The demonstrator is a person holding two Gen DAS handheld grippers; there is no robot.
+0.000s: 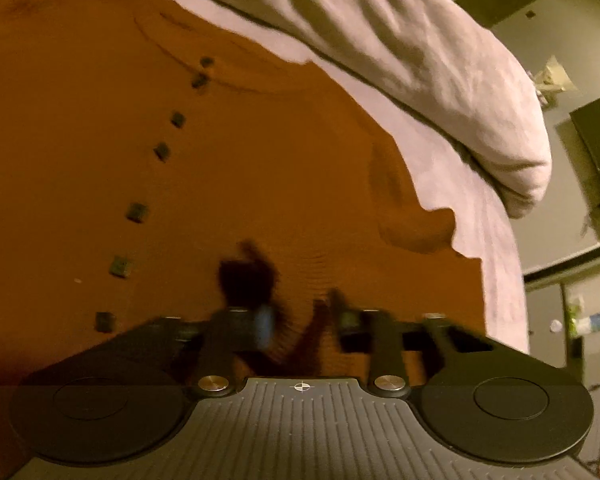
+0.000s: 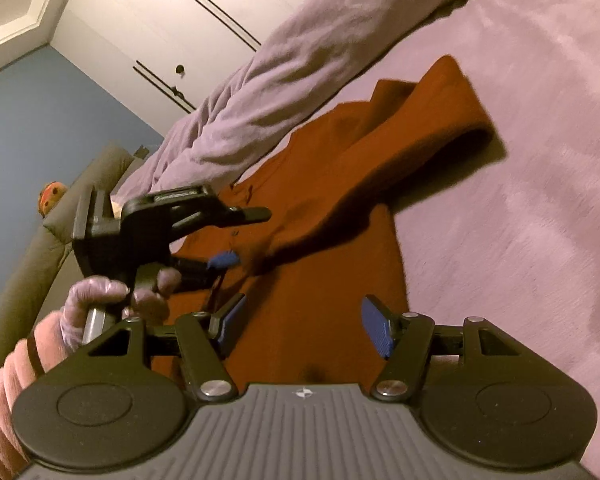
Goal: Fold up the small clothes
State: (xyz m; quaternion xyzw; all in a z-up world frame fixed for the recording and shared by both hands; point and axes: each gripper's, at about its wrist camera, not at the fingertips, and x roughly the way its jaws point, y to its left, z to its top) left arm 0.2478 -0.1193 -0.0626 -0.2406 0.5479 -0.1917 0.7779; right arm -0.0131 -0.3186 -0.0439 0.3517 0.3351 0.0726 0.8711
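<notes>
Sweater (image 1: 260,140) (image 2: 320,220): rust-orange, lies front up on the lilac bed sheet (image 1: 480,240) (image 2: 520,200). Shows a row of dark square buttons (image 1: 136,212) running from the neckline towards the near edge. Runs out of the left wrist view at the left, so its full outline is not visible.

Sleeve (image 2: 420,120): lies folded across the body of the sweater in the right wrist view. Casts a dark shadow that hides the cloth beneath it.

Bedcover (image 1: 380,40) (image 2: 280,80): lies bunched along the far side of the bed, just beyond the sweater.

Left gripper (image 1: 300,316) (image 2: 248,236): sits low over the near part of the sweater, held by a gloved hand (image 2: 100,300). Fingers smeared by blur in its own view, with a ridge of cloth rising between them. Cannot tell whether the pads press on that cloth.

Right gripper (image 2: 304,324): hangs above the near hem of the sweater. Blue pads (image 2: 376,328) stand spread apart, with nothing pinched between them. Contact with the cloth below cannot be confirmed.
</notes>
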